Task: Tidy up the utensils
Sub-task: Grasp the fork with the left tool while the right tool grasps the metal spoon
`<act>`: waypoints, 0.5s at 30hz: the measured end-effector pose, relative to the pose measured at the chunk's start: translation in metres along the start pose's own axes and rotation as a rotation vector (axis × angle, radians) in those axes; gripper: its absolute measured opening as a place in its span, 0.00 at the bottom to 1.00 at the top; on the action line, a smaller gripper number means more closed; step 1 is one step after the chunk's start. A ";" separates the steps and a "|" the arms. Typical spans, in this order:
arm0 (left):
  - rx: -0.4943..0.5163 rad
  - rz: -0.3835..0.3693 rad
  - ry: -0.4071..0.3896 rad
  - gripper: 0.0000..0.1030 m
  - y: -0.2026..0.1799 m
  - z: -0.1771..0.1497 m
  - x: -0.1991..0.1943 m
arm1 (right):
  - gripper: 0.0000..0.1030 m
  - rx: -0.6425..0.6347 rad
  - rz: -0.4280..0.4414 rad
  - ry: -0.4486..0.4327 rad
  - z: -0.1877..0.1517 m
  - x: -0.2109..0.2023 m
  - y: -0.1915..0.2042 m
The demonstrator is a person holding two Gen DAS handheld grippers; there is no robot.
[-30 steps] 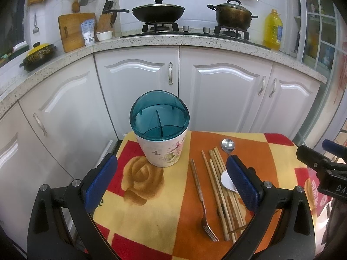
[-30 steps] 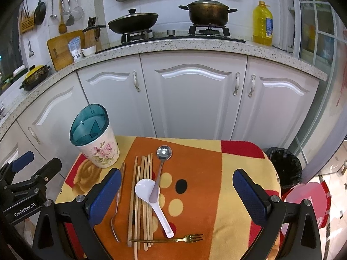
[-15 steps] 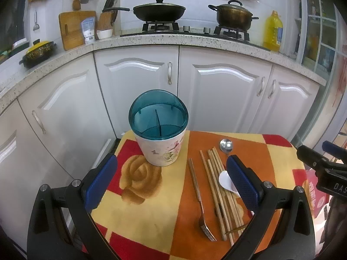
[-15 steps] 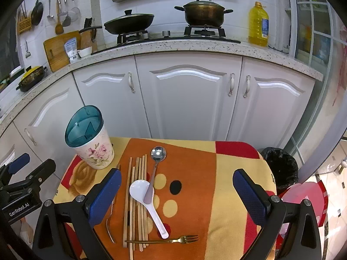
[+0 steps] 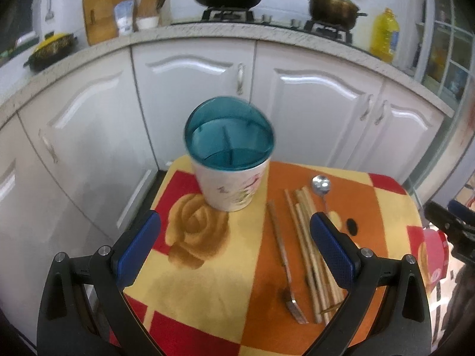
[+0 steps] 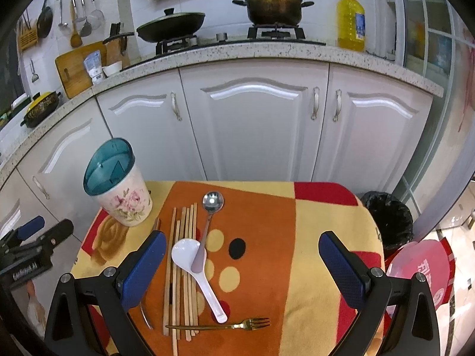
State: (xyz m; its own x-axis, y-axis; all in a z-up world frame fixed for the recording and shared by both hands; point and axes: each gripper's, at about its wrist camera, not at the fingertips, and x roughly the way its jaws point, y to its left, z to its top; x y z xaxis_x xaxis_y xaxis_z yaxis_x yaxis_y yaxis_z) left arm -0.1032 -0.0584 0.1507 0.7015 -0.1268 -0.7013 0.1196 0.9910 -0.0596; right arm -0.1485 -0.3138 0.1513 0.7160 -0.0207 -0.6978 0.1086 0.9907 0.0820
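A flowered utensil holder [image 5: 230, 160] with a teal divided insert stands at the table's far left; it also shows in the right wrist view [image 6: 118, 190]. Several wooden chopsticks [image 6: 182, 267] lie side by side. A white soup spoon [image 6: 196, 270] lies beside them with a steel spoon [image 6: 209, 219] resting on its bowl. A gold fork [image 6: 225, 324] lies crosswise near the front. A steel fork [image 5: 283, 264] lies left of the chopsticks. My left gripper [image 5: 234, 246] is open and empty above the table. My right gripper [image 6: 242, 262] is open and empty above the utensils.
The small table has a red, orange and yellow cloth [image 6: 311, 237]. White cabinets [image 6: 252, 124] stand behind it under a counter with pots. A black bin [image 6: 389, 219] and a pink stool [image 6: 421, 270] stand at the right.
Both grippers have moved a little forward and lower toward the table; the holder and utensils look larger. Nothing was picked up or moved.
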 end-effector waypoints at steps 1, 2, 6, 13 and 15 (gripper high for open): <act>-0.004 0.001 0.008 0.98 0.002 0.000 0.003 | 1.00 -0.005 0.001 0.014 -0.002 0.005 0.000; -0.008 -0.001 0.019 0.98 0.004 -0.001 0.007 | 1.00 -0.011 0.004 0.025 -0.004 0.009 0.000; 0.003 -0.030 0.055 0.92 0.002 -0.007 0.022 | 0.92 -0.037 0.042 0.076 -0.015 0.030 0.003; 0.077 -0.058 0.143 0.71 -0.015 -0.016 0.059 | 0.60 -0.050 0.130 0.192 -0.030 0.074 0.006; 0.083 -0.063 0.166 0.69 -0.018 -0.016 0.070 | 0.59 -0.032 0.156 0.212 -0.027 0.087 0.004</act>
State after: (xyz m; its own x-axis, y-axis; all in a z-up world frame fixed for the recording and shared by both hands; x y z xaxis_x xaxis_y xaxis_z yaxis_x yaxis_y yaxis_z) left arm -0.0671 -0.0849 0.0914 0.5661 -0.1733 -0.8059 0.2221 0.9736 -0.0533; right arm -0.1044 -0.3075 0.0715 0.5616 0.1577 -0.8123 -0.0159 0.9836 0.1799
